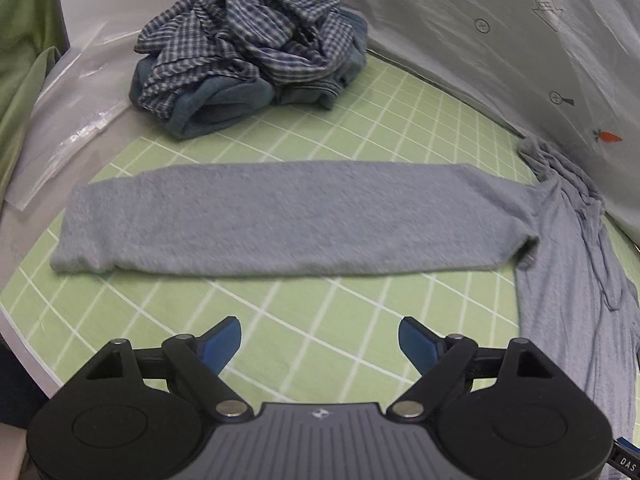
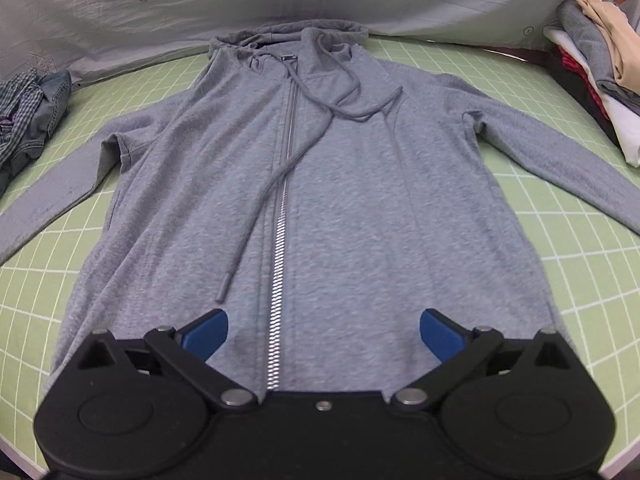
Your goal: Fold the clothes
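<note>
Right wrist view: grey hoodie (image 2: pixel 320 184) laid flat, zipped, face up on the green grid sheet (image 2: pixel 580 280), sleeves spread; no fold made yet. Folded stack (image 2: pixel 600 80) at far right, crumpled pile (image 1: pixel 248 52) unfolded (more to do). Right hand-held gripper (image 2: pixel 324 334) wide open over the hem, gripping nothing. Left hand-held gripper (image 1: pixel 320 346) open, empty, near the left sleeve (image 1: pixel 280 220).
</note>
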Tool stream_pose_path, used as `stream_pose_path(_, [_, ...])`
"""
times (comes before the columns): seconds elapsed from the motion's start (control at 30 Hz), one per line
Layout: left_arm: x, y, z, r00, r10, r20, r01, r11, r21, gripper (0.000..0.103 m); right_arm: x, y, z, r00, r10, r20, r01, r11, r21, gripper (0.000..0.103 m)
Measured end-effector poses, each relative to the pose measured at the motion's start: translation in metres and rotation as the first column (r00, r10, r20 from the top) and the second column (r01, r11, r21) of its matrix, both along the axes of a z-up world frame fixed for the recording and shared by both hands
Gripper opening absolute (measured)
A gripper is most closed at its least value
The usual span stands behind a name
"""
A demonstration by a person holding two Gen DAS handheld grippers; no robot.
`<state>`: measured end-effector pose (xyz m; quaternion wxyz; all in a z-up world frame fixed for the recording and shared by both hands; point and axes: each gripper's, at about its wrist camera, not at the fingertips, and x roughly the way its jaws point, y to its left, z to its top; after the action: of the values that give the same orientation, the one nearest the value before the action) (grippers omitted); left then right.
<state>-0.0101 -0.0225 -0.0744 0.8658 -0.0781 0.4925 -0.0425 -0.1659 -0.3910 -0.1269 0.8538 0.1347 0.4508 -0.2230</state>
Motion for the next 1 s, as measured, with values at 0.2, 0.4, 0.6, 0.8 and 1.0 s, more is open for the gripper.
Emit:
stream_pose_path(0.2, [0.047,0.043,-0.007,0.999,-0.038,0.012,0.037,0.997,0.072,0.086,0.013,0.038,-0.008,0.989,-0.143,-0.044,0.140,0.988,-0.057,0.103])
stream_pose_path(0.4, [0.073,0.065,-0.021,0.996,-0.087,-0.001,0.086,0.988,0.130,0.086,0.014,0.058,-0.007,0.967,-0.248,-0.061,0.244,0.968,-0.063,0.103])
stream_pose_path(0.6, [0.078,0.089,-0.036,0.997,-0.068,-0.023,0.070,0.992,0.109,0.086,0.018,0.069,-0.007,0.945,-0.319,-0.071,0.314,0.947,-0.071,0.103])
stream_pose_path(0.8, [0.074,0.097,-0.034,0.997,-0.082,0.012,0.078,0.979,0.191,0.045,0.024,0.074,-0.006,0.933,-0.349,-0.086,0.342,0.936,-0.088,0.103])
stream_pose_path(1.0, [0.070,0.114,-0.033,0.995,-0.090,0.038,0.081,0.975,0.207,0.013,0.024,0.077,-0.006,0.925,-0.371,-0.082,0.363,0.927,-0.092,0.103])
